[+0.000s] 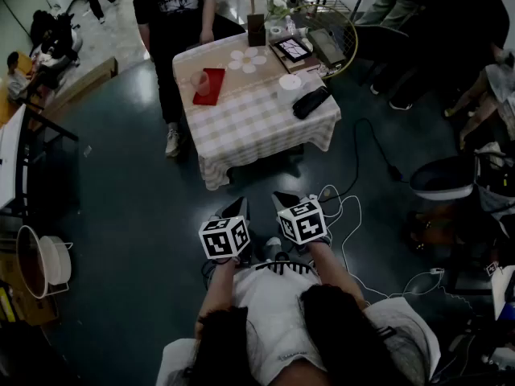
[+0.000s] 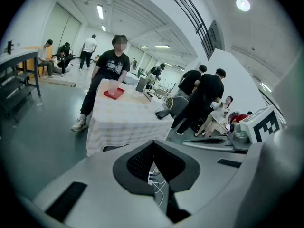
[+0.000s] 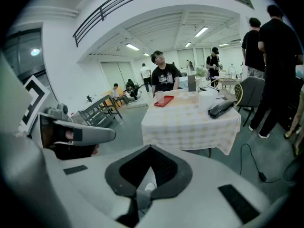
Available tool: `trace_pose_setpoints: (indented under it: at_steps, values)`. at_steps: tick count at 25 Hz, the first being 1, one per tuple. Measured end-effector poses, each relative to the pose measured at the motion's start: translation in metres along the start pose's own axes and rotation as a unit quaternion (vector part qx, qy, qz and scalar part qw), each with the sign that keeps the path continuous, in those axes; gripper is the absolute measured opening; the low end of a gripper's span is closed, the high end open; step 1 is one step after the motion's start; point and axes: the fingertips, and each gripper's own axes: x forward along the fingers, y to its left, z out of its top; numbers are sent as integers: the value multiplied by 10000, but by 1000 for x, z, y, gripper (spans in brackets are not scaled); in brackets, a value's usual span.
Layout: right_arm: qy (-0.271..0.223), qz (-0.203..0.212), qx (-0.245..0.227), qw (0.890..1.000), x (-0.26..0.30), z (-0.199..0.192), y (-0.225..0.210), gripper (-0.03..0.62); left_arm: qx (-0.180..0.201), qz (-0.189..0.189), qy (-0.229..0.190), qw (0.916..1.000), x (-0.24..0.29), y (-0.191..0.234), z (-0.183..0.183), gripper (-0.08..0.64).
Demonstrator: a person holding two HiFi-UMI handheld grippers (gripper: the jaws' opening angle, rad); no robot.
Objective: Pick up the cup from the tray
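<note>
A translucent cup [image 1: 200, 81] stands on a red tray [image 1: 211, 89] at the left side of a table with a checked cloth [image 1: 257, 127], well ahead of me. The cup [image 2: 112, 87] and tray [image 2: 114, 94] show far off in the left gripper view, and the cup [image 3: 160, 97] on its tray [image 3: 164, 101] likewise in the right gripper view. My left gripper [image 1: 239, 206] [image 2: 153, 143] and right gripper [image 1: 283, 199] [image 3: 151, 149] are held side by side over the dark floor, short of the table. Both are shut with nothing between their jaws.
A person in black [image 1: 173, 10] stands at the table's far left corner, close to the tray. A black pouch [image 1: 311, 101], a white round container [image 1: 290, 84] and books lie on the table. Cables [image 1: 348, 215] run across the floor; a chair [image 1: 442, 180] and other people stand at the right.
</note>
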Motion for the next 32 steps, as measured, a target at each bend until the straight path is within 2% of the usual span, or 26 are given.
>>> trace_pose_setpoints:
  at_steps: [8, 13, 15, 17, 19, 23, 27, 32]
  values:
    - [-17, 27, -20, 10000, -2, -1, 0, 8, 20, 29, -55, 10000, -3, -3, -1, 3]
    - [-404, -122, -220, 9989, -5, 18, -7, 11, 37, 89, -136, 9999, -5, -1, 3, 3]
    - [-445, 79, -126, 9989, -1, 25, -4, 58, 27, 113, -154, 9998, -5, 4, 7, 5]
    - [-454, 237, -95, 9986, 5, 32, -2, 178, -16, 80, -195, 9998, -1, 9, 11, 3]
    - [-505, 237, -125, 9984, 13, 44, -5, 253, 5, 45, -215, 9998, 6, 14, 20, 3]
    - [-638, 167, -97, 9978, 32, 75, -11, 288, 169, 68, -182, 9997, 22, 30, 44, 4]
    - [-693, 163, -107, 9974, 55, 109, -16, 314, 39, -68, -378, 9993, 35, 48, 82, 3]
    - [-616, 176, -67, 9979, 96, 144, -22, 327, 71, 13, -222, 9997, 62, 82, 120, 3]
